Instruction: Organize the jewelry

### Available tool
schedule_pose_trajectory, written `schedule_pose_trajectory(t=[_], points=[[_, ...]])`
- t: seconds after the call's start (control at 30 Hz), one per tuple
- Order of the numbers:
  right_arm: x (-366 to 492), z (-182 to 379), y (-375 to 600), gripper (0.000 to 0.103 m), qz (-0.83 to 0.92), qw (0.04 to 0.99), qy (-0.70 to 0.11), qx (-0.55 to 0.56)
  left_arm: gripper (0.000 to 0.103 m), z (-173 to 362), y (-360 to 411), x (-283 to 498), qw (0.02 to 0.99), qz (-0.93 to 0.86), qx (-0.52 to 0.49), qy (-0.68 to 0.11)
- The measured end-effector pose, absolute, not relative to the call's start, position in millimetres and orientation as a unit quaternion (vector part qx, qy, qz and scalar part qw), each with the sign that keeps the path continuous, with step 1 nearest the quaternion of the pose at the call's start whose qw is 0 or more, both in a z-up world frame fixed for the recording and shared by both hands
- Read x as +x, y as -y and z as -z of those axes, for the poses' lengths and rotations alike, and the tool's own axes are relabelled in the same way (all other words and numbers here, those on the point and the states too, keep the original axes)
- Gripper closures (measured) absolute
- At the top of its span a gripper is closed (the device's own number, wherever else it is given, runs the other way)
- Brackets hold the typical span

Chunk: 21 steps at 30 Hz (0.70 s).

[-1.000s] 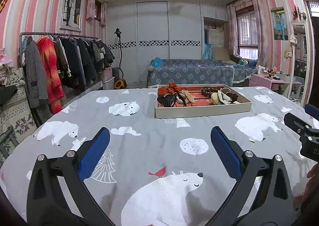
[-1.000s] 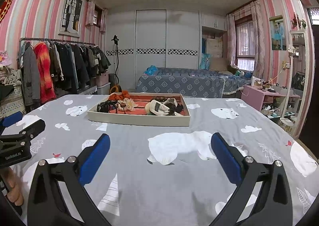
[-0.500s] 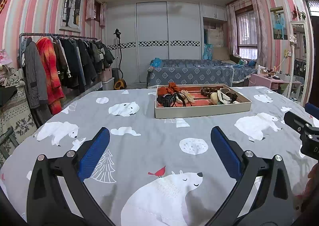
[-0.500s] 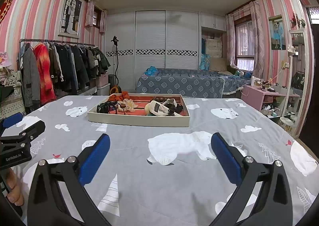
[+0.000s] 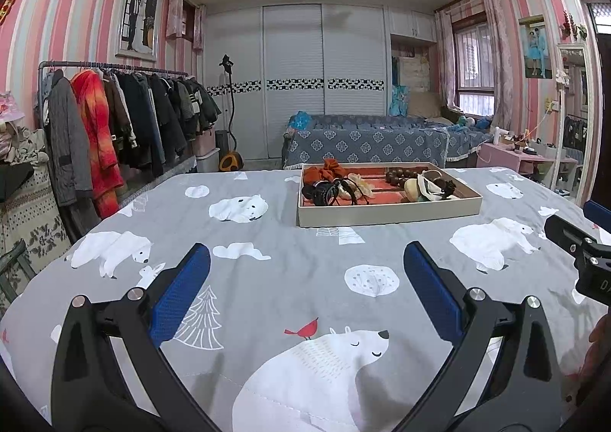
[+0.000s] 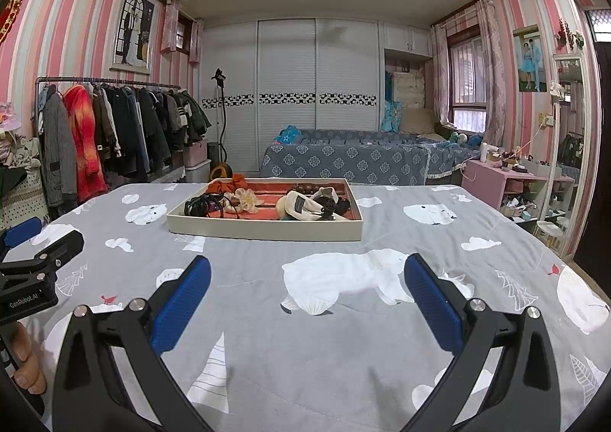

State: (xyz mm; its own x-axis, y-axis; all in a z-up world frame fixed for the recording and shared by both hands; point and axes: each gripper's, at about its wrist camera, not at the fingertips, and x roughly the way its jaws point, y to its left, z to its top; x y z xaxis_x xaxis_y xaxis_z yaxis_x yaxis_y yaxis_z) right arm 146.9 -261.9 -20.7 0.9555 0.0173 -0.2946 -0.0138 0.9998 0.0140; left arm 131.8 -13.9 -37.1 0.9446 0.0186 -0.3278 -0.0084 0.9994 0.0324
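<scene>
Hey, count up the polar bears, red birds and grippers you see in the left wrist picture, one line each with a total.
Polar bears: 6, e.g. the big bear
Red birds: 1, the bird
Grippers: 2, left gripper and right gripper
Total: 9

can't make out the tangled bits in the tray (image 5: 385, 212), my right gripper (image 5: 584, 260) cut off at the frame edge, fingers (image 6: 26, 363) half hidden

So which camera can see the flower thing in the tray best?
The right wrist view. There the pale flower faces the camera with its petals and yellow middle showing, near the left end of the tray. In the left wrist view the flower looks like a pale lump, partly hidden behind dark items.
</scene>
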Motion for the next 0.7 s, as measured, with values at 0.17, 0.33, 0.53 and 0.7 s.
schedule_pose_trajectory(t=[0.17, 0.33, 0.53, 0.7], points=[[147.1, 20.8, 261.8, 0.004, -0.008, 0.989, -0.150, 0.006, 0.005, 36.5, 12.2, 132.0, 0.986, -0.007, 0.014, -0.168], [147.5, 20.8, 262.5, 0.004, -0.008, 0.989, -0.149, 0.007, 0.005, 35.7, 10.9, 132.0, 0.986, -0.007, 0.012, -0.168], [148.4, 21.2, 263.4, 0.004, -0.007, 0.989, -0.149, 0.010, 0.005, 35.6, 10.8, 132.0, 0.986, -0.007, 0.012, -0.168], [148.5, 21.4, 263.5, 0.004, -0.007, 0.989, -0.149, 0.010, 0.005, 35.5, 10.7, 131.9, 0.986, -0.007, 0.012, -0.168]])
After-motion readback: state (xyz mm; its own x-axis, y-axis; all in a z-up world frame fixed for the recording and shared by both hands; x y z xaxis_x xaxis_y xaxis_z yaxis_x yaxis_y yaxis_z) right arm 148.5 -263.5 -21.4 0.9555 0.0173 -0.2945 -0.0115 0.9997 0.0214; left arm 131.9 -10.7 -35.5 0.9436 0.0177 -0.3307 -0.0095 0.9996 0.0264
